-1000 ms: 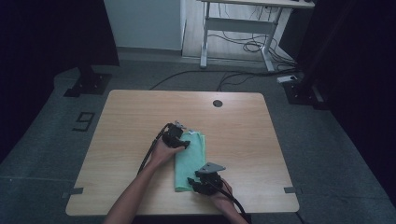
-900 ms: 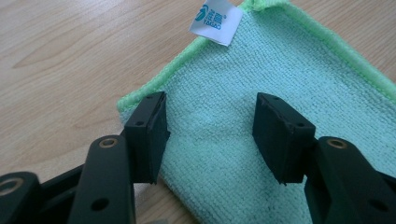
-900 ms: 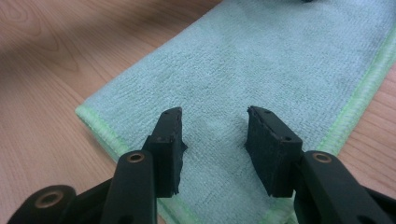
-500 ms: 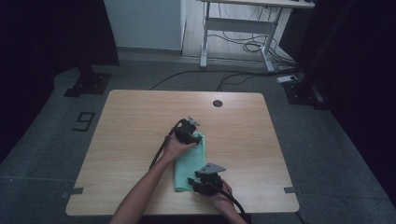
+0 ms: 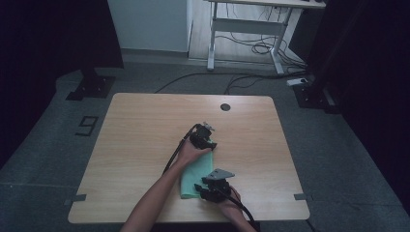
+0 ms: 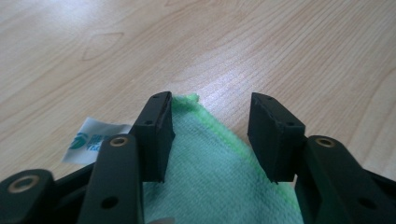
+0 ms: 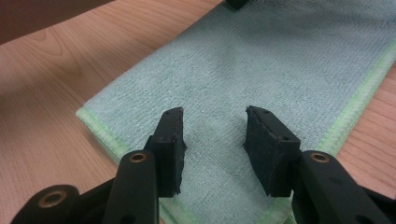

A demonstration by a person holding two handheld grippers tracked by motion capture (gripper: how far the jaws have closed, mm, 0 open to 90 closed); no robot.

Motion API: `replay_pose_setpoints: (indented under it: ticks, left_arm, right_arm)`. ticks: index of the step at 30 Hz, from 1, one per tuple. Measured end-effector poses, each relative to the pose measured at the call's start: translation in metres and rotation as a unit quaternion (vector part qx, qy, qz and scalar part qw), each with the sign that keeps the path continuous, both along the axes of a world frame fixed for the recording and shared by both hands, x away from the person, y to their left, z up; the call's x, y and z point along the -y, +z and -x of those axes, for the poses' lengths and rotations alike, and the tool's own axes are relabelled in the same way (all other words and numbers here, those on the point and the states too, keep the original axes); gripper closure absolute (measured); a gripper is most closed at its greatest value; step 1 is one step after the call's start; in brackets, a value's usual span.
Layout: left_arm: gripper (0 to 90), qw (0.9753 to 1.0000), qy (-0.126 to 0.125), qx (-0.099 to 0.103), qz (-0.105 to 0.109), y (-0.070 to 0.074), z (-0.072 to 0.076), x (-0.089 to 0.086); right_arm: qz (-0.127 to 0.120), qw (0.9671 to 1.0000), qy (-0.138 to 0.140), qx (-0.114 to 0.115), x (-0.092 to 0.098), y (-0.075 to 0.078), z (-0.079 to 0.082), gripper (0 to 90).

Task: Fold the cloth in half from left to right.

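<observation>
A folded green cloth [image 5: 193, 174] lies on the wooden table [image 5: 145, 130], toward its near edge. My left gripper [image 5: 203, 137] is at the cloth's far right corner. In the left gripper view its jaws [image 6: 210, 135] stand open, with the green-hemmed corner [image 6: 210, 172] lying between them and a white label [image 6: 95, 140] sticking out at the left. My right gripper [image 5: 212, 186] is over the near end of the cloth. The right gripper view has it [image 7: 215, 140] open just above the flat cloth [image 7: 261, 56], holding nothing.
A round cable hole [image 5: 225, 107] sits near the table's far edge. A white desk frame [image 5: 246, 29] with loose cables stands behind on the floor. Black stands [image 5: 92, 82] flank the table, and the number 9 [image 5: 87, 125] is taped on the floor to the left.
The left gripper has slid right along the cloth's far edge to its right corner. The right gripper has stayed put.
</observation>
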State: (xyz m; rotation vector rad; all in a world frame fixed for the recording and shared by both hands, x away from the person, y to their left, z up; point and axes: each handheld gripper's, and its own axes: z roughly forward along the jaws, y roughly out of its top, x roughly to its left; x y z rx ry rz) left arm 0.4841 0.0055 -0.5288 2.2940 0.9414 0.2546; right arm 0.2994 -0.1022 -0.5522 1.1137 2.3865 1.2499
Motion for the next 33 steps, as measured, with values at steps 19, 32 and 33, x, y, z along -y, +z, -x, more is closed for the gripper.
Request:
replay_pose_setpoints:
  ticks: [19,32,33]
  left_arm:
    - [51.0,0.9984,0.054,-0.002,-0.015,0.004,0.009,-0.074]
    - [51.7,0.9985,0.054,0.006,-0.003,-0.004,0.01,-0.077]
    - [51.7,0.9985,0.054,0.007,-0.003,-0.004,0.01,-0.077]
  right_arm:
    - [0.002,1.0,-0.002,0.006,-0.001,0.0,0.001,56.3]
    - [-0.004,0.9998,-0.011,0.014,0.001,0.005,-0.005,54.3]
    - [-0.009,0.9998,-0.012,0.015,0.0,0.008,-0.008,54.2]
